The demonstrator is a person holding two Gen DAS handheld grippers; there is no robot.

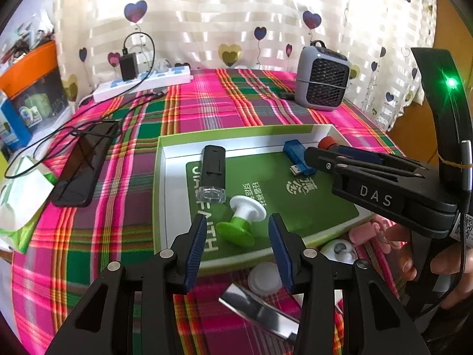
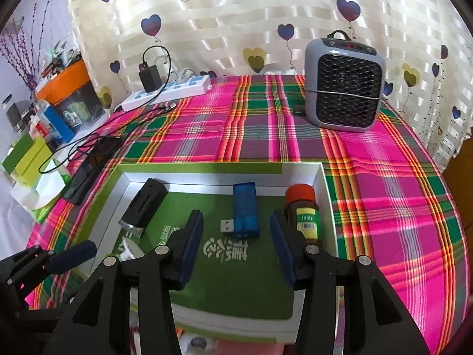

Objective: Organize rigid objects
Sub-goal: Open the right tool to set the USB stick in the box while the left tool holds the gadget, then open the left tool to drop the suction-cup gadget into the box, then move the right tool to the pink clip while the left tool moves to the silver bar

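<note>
Left wrist view: left hand-held gripper (image 1: pixel 238 238), spread, hovers over the green-and-white stopper (image 1: pixel 241 217) in the tray (image 1: pixel 165 177); right hand-held gripper (image 2: pixel 236 242) spread beside the bottle (image 2: pixel 304 213).

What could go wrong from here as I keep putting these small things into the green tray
1. The green-and-white spool lies on its side between the open left gripper fingers; it may roll if nudged.
2. The right gripper, also open, sits close beside the red-capped bottle by the tray wall; a sideways move could knock it.
3. The metal knife blade lies directly under the left gripper.
</note>
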